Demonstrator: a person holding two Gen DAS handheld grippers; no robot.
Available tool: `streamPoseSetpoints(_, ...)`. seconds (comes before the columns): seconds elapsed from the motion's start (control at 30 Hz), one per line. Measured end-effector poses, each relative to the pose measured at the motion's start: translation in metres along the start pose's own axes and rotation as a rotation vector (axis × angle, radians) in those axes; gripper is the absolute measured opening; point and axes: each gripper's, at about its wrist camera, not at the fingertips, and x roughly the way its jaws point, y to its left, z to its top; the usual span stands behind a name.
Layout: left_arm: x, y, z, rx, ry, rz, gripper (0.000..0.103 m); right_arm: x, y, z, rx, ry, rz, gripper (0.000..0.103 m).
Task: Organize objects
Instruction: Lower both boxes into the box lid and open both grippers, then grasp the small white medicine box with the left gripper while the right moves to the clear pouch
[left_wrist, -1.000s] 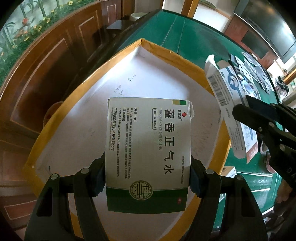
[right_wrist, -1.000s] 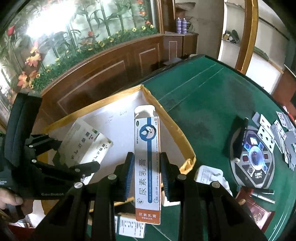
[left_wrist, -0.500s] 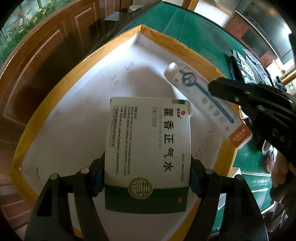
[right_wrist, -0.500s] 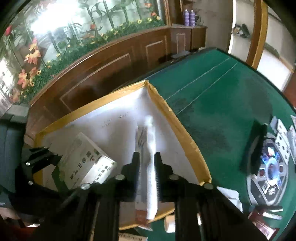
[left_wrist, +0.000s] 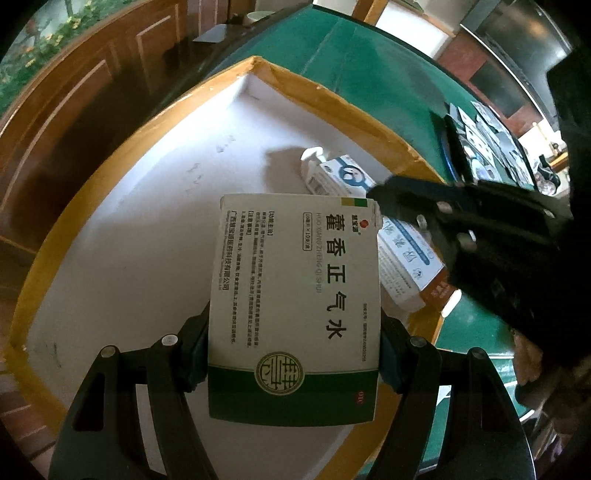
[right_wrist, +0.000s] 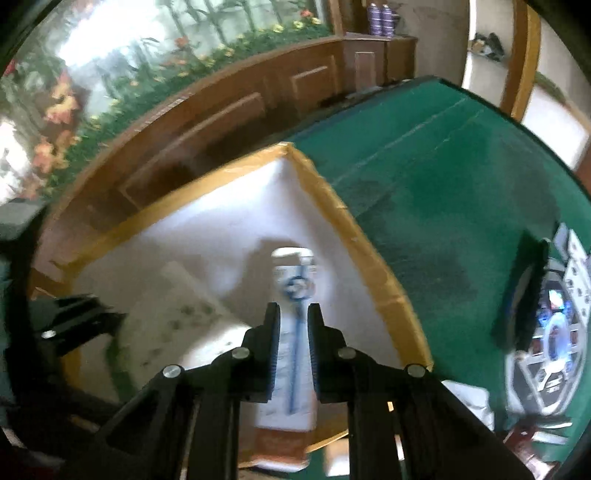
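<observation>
My left gripper (left_wrist: 293, 350) is shut on a white and green medicine box (left_wrist: 295, 295) and holds it over a shallow white tray with a yellow rim (left_wrist: 332, 96). My right gripper (right_wrist: 292, 317) is shut on a long white and blue ointment box (right_wrist: 293, 295); its far end is low inside the tray (right_wrist: 332, 199), near the right rim. In the left wrist view the ointment box (left_wrist: 402, 254) lies just right of the medicine box, with the right gripper (left_wrist: 384, 199) above it. The medicine box (right_wrist: 181, 306) shows blurred in the right wrist view.
The tray sits on a green felt table (right_wrist: 443, 166). A round card device with playing cards (right_wrist: 554, 325) lies at the right. Small boxes (right_wrist: 465, 398) lie beside the tray's near corner. A wooden counter (right_wrist: 221, 118) runs behind the table.
My right gripper has carried the ointment box from above the tray's rim down into the tray, beside the medicine box. My left gripper has moved slightly lower over the tray.
</observation>
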Motion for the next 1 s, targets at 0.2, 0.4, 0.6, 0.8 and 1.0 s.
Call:
streamPoseSetpoints(0.2, 0.001, 0.013, -0.002, -0.038, 0.015, 0.021, 0.072, 0.012, 0.012, -0.011, -0.050, 0.066, -0.034, 0.024)
streamPoseSetpoints(0.4, 0.003, 0.011, -0.010, -0.046, 0.028, 0.006, 0.072, 0.023, 0.003, -0.005, -0.066, 0.068, -0.126, 0.024)
streamPoseSetpoints(0.6, 0.004, 0.004, -0.010, -0.040, 0.029, -0.014, 0.073, 0.007, -0.011, 0.000, 0.040, 0.018, -0.116, 0.024)
streamPoseSetpoints(0.8, 0.009, -0.003, 0.000, -0.049, 0.030, -0.020, 0.079, -0.025, -0.013, -0.017, 0.077, -0.027, -0.099, 0.033)
streamPoseSetpoints(1.0, 0.005, -0.009, 0.003, -0.027, 0.014, 0.003, 0.080, -0.066, -0.025, -0.052, 0.166, -0.094, -0.092, 0.057)
